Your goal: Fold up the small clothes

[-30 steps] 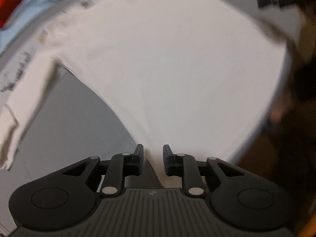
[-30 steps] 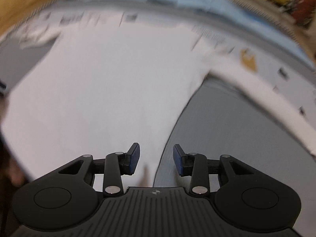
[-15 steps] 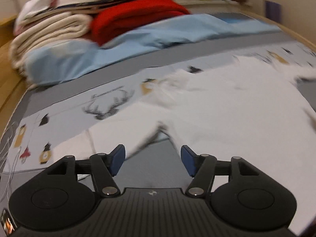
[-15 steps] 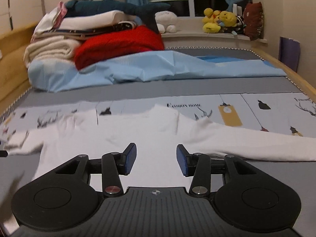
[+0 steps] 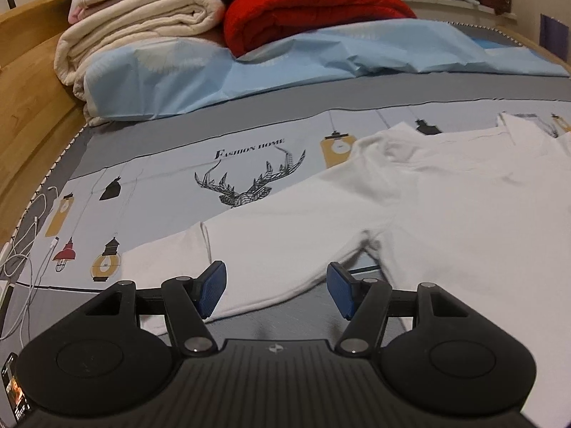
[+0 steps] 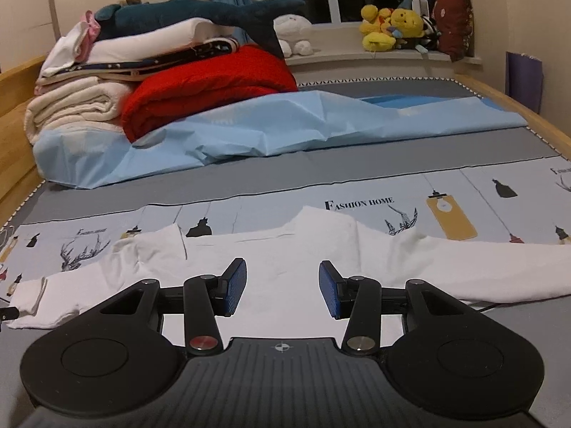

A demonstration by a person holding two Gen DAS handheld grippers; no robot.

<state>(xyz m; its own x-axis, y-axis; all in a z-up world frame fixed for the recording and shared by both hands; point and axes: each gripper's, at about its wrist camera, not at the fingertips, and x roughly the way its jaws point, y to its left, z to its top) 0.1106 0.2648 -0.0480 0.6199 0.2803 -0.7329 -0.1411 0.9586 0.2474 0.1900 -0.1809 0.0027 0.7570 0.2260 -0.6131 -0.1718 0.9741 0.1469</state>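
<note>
My left claw (image 5: 274, 290) hangs spread wide, nothing between the blue pads (image 5: 213, 287) — it's above the white long-sleeved shirt's (image 5: 446, 214) left sleeve, not touching it. My right claw (image 6: 282, 288) is released too, jaws apart and empty, over the shirt's (image 6: 285, 260) body. The shirt lies flat on the bed (image 6: 357, 167), sleeves stretched out to both sides. Beyond it — a crumpled light-blue sheet (image 6: 285, 125), a red blanket (image 6: 207, 89) and folded cream bedding (image 5: 139, 28).
</note>
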